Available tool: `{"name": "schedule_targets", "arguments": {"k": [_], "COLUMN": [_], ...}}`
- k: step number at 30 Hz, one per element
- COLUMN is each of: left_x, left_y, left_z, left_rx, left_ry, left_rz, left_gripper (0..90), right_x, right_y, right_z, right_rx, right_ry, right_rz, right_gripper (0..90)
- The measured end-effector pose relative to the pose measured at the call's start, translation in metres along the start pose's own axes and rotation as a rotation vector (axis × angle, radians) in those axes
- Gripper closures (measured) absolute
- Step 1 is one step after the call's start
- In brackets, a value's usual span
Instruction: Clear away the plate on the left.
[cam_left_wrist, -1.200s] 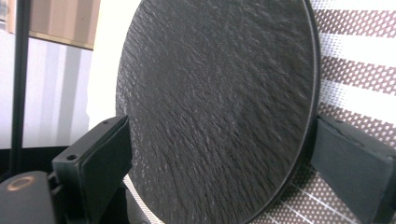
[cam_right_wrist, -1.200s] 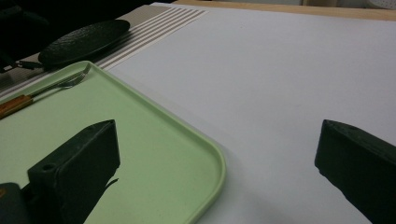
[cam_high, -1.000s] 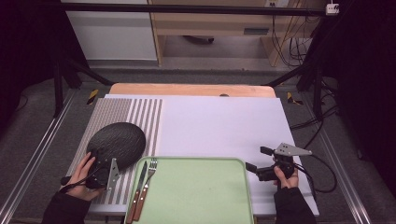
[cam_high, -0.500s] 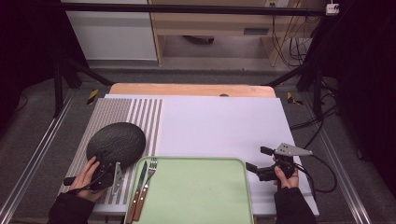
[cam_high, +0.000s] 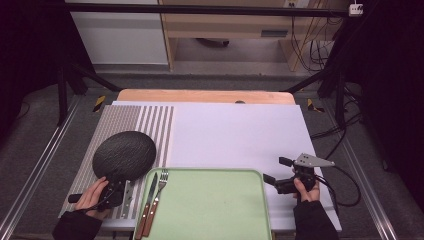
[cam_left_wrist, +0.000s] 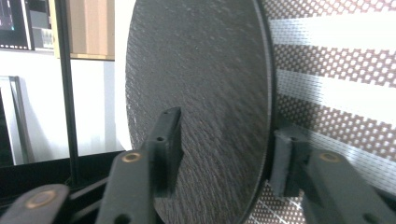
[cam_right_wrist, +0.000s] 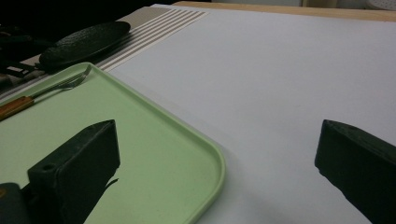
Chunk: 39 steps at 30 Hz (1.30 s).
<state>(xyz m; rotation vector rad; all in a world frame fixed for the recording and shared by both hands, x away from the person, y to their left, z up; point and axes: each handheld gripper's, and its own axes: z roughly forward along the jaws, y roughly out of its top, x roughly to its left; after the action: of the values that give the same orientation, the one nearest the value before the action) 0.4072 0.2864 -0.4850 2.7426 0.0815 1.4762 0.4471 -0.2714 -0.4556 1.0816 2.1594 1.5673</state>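
Left hand-held gripper (cam_high: 119, 189) has just been closing across the black plate (cam_high: 124, 155) rim beside the green tray (cam_high: 210, 205); lift pending; right hand-held gripper (cam_high: 272, 171) wide open, empty.

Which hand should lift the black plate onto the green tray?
Left, probably. The left gripper already has the black plate's near rim between its jaws, which have just been closing. The right gripper waits open at the green tray's far side, away from the plate.

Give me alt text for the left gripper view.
The left gripper has its two black jaws on either side of the rim of a black textured plate, having just been closing on it. Beyond lies a striped placemat.
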Motion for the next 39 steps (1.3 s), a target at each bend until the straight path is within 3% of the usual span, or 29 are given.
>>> {"name": "schedule_targets", "arguments": {"k": [7,15,27,33,39], "left_x": [-0.007,-0.011,-0.014,-0.009,-0.007], "left_y": [0.003,0.002,0.003,0.003,0.003], "left_z": [0.001,0.003,0.003,-0.003,-0.004], "left_rx": [0.014,0.0,0.003,0.006,0.001], "left_ry": [0.016,0.006,0.031,0.085,0.089], "left_rz": [0.045,0.049,0.064,0.067,0.068], "left_gripper": [66.1,77.9,79.8,84.3,85.5], "right_x": [0.0,0.001,0.001,0.001,0.001], "right_y": [0.0,0.0,0.0,0.0,0.0], "right_z": [0.0,0.0,0.001,0.001,0.001], "right_rx": [0.003,0.002,0.004,0.003,0.004], "right_ry": [0.001,0.001,0.006,0.004,0.004], "right_rz": [0.002,0.003,0.002,0.004,0.001], "right_gripper": [0.6,0.6,0.6,0.6,0.6]}}
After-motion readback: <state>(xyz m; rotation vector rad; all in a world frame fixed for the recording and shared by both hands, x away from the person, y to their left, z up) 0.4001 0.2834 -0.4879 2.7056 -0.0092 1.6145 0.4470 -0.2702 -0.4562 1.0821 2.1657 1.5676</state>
